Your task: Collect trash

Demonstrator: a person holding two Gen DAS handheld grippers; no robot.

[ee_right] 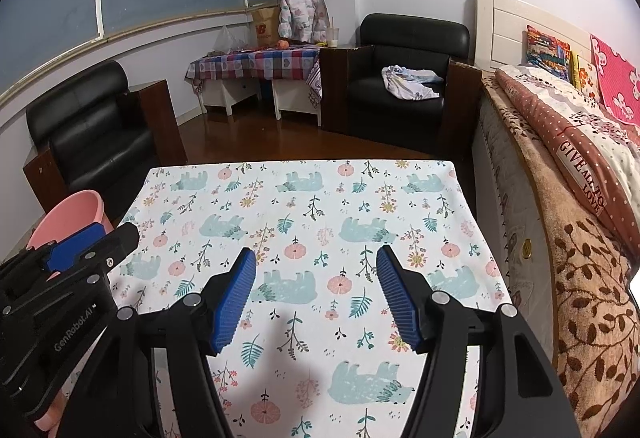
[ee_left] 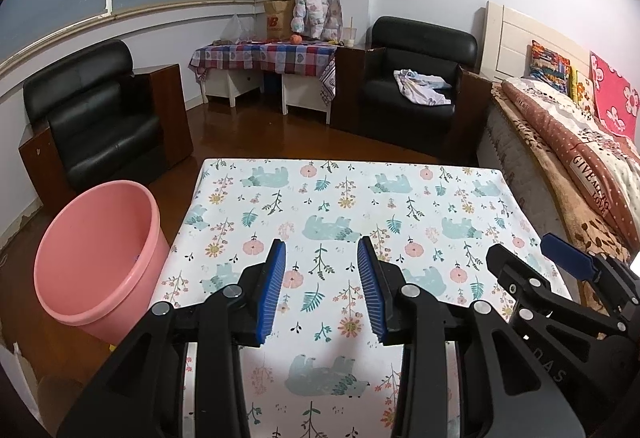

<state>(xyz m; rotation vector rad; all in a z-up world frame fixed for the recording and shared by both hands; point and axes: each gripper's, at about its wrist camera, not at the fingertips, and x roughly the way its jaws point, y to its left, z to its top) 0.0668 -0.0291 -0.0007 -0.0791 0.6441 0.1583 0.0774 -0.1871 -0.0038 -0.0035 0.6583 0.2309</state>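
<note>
A pink plastic bin (ee_left: 96, 258) stands on the floor at the table's left side; its rim also shows in the right wrist view (ee_right: 72, 213). The table (ee_left: 344, 197) has a white cloth printed with bears and flowers; I see no trash on it. My left gripper (ee_left: 322, 250) is open and empty above the near part of the table. My right gripper (ee_right: 316, 258) is open and empty beside it, to the right. Each gripper shows in the other's view: the right one (ee_left: 560, 266) and the left one (ee_right: 92, 242).
A bed (ee_left: 560, 141) with blankets and pillows runs along the table's right side. Two black armchairs (ee_left: 100, 117) (ee_left: 416, 85) stand beyond on the wooden floor. A small table with a checked cloth (ee_left: 264, 55) sits against the back wall.
</note>
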